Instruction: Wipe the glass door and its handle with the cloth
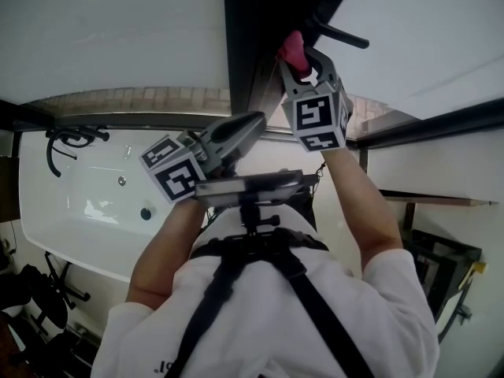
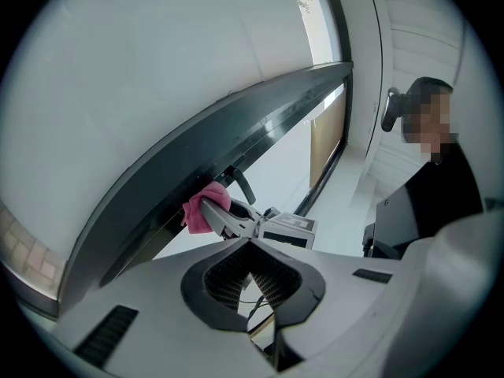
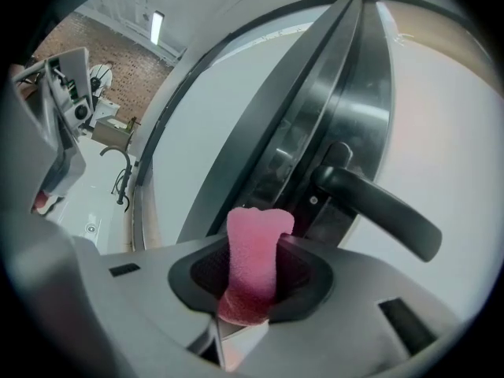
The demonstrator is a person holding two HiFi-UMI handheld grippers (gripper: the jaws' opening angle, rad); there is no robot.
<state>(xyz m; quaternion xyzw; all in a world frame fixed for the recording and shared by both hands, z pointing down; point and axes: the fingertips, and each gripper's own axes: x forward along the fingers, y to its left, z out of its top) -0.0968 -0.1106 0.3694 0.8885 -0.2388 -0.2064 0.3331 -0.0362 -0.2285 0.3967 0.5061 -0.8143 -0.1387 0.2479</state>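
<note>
From the head view, the right gripper (image 1: pixel 298 60) is raised overhead, its jaws pinching a pink cloth (image 1: pixel 292 46) up against the dark door frame (image 1: pixel 256 30), just beside the base of the black handle (image 1: pixel 340 35). The left gripper (image 1: pixel 258 120) sits lower and nearer the body, its beak pressed together. A phone mount (image 1: pixel 250 186) on a black chest harness (image 1: pixel 260 250) crosses in front of the person's white shirt. A white bathtub (image 1: pixel 71 211) with a black tap fitting (image 1: pixel 67 138) lies off to the left.

In the left gripper view, the jaws meet at their tips with nothing between them. Beyond them, the right gripper holds the cloth at the frame edge of the glass door (image 2: pixel 157 85), with the handle just above it. A person in dark clothing (image 2: pixel 441 191) stands at the right.

In the right gripper view, the cloth stands upright, clamped between the closed pads. The handle juts out to the right of it, close by. The tub and a brick wall (image 3: pixel 118 61) show at the left.
</note>
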